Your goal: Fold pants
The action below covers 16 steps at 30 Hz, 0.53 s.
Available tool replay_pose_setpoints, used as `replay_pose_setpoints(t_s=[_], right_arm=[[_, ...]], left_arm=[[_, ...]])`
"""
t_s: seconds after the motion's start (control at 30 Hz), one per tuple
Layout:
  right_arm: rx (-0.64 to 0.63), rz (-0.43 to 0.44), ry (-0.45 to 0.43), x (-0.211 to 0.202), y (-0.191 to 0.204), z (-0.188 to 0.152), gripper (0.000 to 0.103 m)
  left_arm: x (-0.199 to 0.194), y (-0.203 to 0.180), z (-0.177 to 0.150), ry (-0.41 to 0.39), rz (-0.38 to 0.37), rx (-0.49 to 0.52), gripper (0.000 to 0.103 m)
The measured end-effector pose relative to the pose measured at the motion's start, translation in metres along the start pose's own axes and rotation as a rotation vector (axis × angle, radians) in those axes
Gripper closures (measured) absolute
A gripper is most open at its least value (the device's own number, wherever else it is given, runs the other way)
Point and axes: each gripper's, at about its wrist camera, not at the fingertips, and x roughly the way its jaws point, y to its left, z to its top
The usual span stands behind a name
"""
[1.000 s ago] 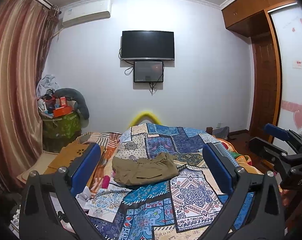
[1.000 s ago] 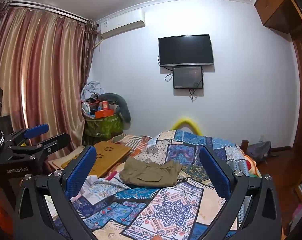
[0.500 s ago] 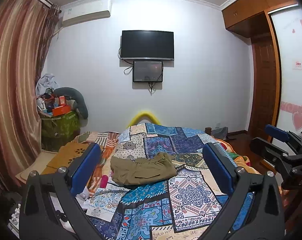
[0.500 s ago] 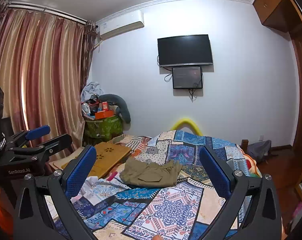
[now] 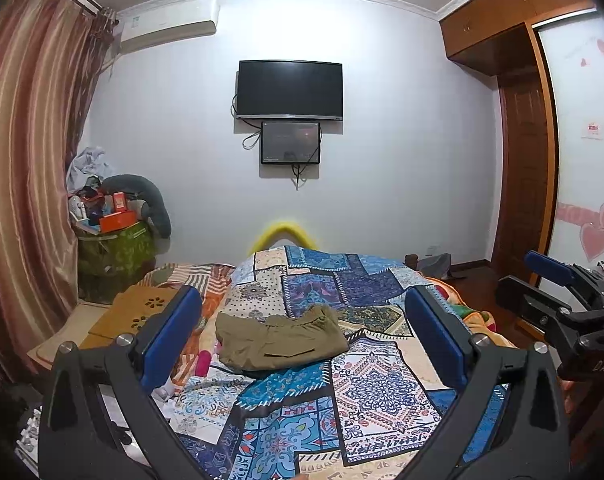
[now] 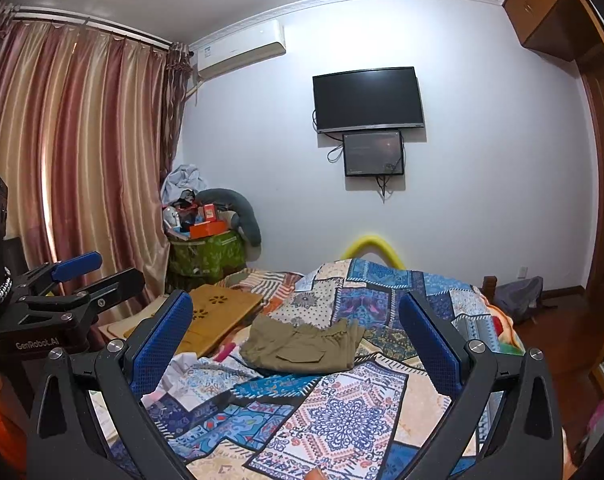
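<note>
Olive-green pants lie folded in a compact bundle on the patchwork quilt, near the middle of the bed; they also show in the right wrist view. My left gripper is open and empty, held above the near part of the bed, well short of the pants. My right gripper is open and empty too, at a similar distance. Each gripper shows at the edge of the other's view: the right one, the left one.
A wooden lap tray lies at the bed's left side. A green bin piled with clutter stands by the curtain. A TV hangs on the far wall. A wooden wardrobe stands at right.
Both views have drifted slightly; the pants lie unmoved on the quilt. Both grippers stay open.
</note>
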Motion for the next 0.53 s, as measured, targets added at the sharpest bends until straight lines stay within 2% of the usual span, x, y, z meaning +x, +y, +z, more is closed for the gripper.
replay_pose_setpoints(t_s=[0.53], right_arm=[[0.012,-0.002,0.014,0.0029,-0.0008,-0.002,0.001]], left_arm=[[0.006,-0.0052,-0.0021,0.019,-0.018,0.02,0.0]])
